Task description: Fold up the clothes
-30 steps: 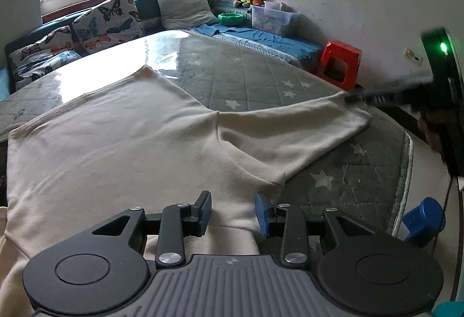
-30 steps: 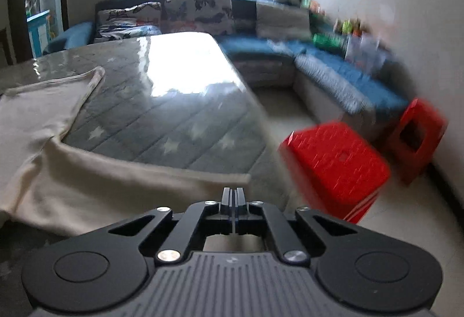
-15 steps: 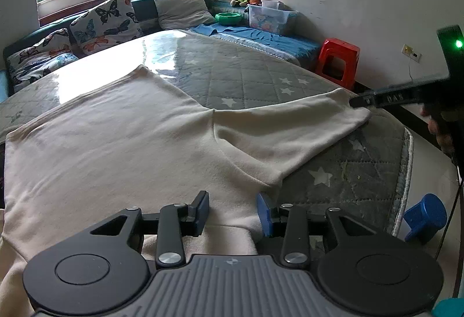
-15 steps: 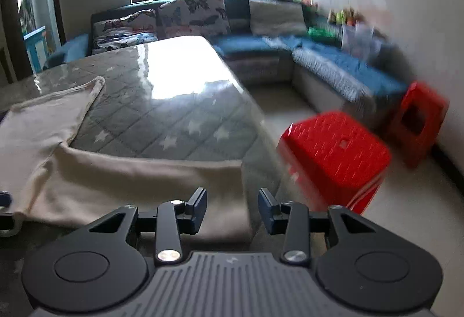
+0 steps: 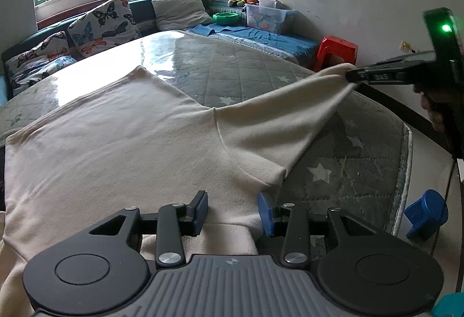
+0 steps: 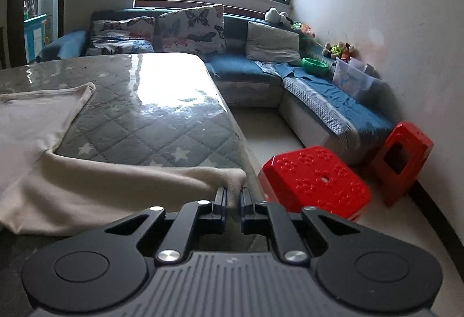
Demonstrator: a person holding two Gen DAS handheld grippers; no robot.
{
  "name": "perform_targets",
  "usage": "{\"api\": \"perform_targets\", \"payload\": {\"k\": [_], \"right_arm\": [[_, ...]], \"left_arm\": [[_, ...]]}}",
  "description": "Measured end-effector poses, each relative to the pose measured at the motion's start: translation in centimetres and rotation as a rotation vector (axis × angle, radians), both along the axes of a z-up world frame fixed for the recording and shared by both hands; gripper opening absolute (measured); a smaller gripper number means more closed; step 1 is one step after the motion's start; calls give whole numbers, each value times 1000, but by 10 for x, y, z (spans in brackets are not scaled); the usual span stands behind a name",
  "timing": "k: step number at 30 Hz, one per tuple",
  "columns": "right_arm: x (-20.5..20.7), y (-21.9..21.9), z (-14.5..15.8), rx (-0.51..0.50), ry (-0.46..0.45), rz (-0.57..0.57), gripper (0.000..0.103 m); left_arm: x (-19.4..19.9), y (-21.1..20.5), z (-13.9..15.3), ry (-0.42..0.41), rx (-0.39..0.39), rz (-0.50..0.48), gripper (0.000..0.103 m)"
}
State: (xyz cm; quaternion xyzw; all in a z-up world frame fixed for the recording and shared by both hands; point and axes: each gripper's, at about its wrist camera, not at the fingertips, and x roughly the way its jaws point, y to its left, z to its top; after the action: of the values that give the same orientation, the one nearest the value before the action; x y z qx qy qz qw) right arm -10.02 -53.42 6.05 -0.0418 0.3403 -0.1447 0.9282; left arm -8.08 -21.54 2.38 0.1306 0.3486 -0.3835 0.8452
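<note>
Cream sweater (image 5: 121, 143) lies spread flat on the star-quilted table (image 5: 237, 70), covering its near-left part, hem corner toward the far side. One sleeve (image 5: 278, 119) runs out to the table's right edge. Right gripper (image 6: 233, 196) pinches the sleeve cuff (image 6: 232, 176), jaws pressed together on the fabric, cuff lifted off the table right at its right edge. Left gripper (image 5: 233, 208) hovers low over the sweater near the table's near edge, blue pads (image 5: 265, 212) spread apart and opening; cloth lies under and between them, not pinched. Red stool (image 6: 314, 182) stands on the floor just beside the right edge. Blue stool (image 5: 424, 214) is on the floor by the near-right corner.
</note>
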Motion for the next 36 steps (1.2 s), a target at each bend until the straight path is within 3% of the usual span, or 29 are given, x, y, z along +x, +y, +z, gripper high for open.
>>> {"api": "perform_targets", "payload": {"k": [3,6,11,15,18,22,25,30,36], "right_arm": [[11,-2,-19,-1,66,-5,10],[9,0,-24,-8,67,-35,20],[8,6,-1,30,-11,-9,20],[27,12,-10,112,21,50,20],[40,11,-24,144,63,33,23],[38,14,-25,119,60,29,26],[36,14,-25,113,63,21,32],[36,15,-24,102,63,18,33],[38,15,-25,99,65,16,33]], "left_arm": [[-1,0,0,-1,1,-1,44],[0,1,1,3,-2,-4,44],[1,2,1,8,-10,-5,45],[1,9,5,7,-29,26,45],[5,30,17,-18,-63,99,45],[21,79,27,-40,-106,279,45],[36,116,28,-57,-96,439,45],[69,161,23,-69,-47,644,43],[90,164,9,-75,34,661,40]]}}
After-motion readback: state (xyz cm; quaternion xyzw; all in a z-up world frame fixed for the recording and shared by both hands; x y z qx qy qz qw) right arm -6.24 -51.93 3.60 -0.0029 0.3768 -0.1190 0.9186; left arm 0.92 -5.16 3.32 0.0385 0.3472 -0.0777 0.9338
